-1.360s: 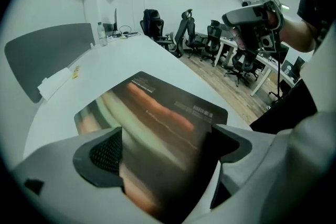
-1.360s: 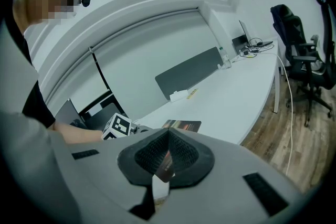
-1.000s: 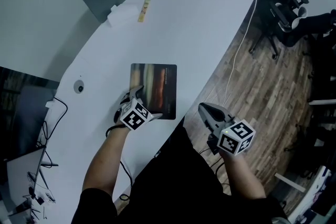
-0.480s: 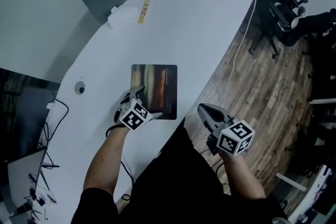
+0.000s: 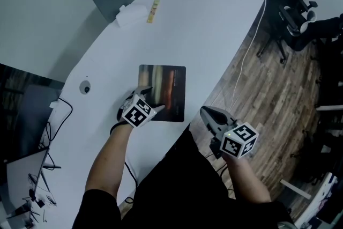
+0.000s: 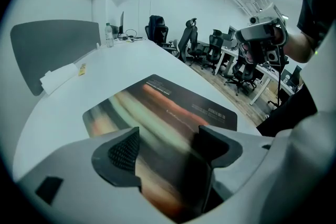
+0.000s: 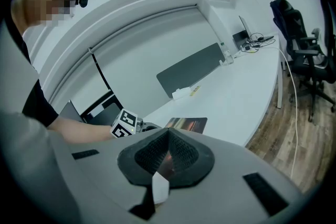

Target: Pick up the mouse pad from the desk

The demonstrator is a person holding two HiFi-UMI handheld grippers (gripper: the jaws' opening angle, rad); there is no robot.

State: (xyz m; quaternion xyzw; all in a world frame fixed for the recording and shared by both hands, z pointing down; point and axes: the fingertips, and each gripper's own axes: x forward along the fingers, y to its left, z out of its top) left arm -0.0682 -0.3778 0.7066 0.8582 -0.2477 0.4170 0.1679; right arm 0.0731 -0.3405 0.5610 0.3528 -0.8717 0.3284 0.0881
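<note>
— Grey jaws on the left gripper (image 6: 168, 147): gripping yet?
— Not quite. They have just been closing and stand part-spread astride the near edge of the mouse pad (image 6: 173, 105), with the pads not visibly pressing on it. The pad lies on the white desk (image 5: 209, 29), near its front edge, and appears not yet lifted.
— And the right gripper (image 7: 167, 152)?
— Jaws pressed together on nothing, held off the desk above the wooden floor (image 5: 268, 94). By my reading the reach is made; the pinch and the lift remain.
— Any wording to quote?
— Pale lines of print sit toward the pad's far right side, too small to read. A yellow strip (image 5: 154, 10) beside a white bundle (image 5: 130, 15) farther up the desk is just as illegible. Only the black-and-white squares on each marker cube (image 5: 138, 111) stand out.
</note>
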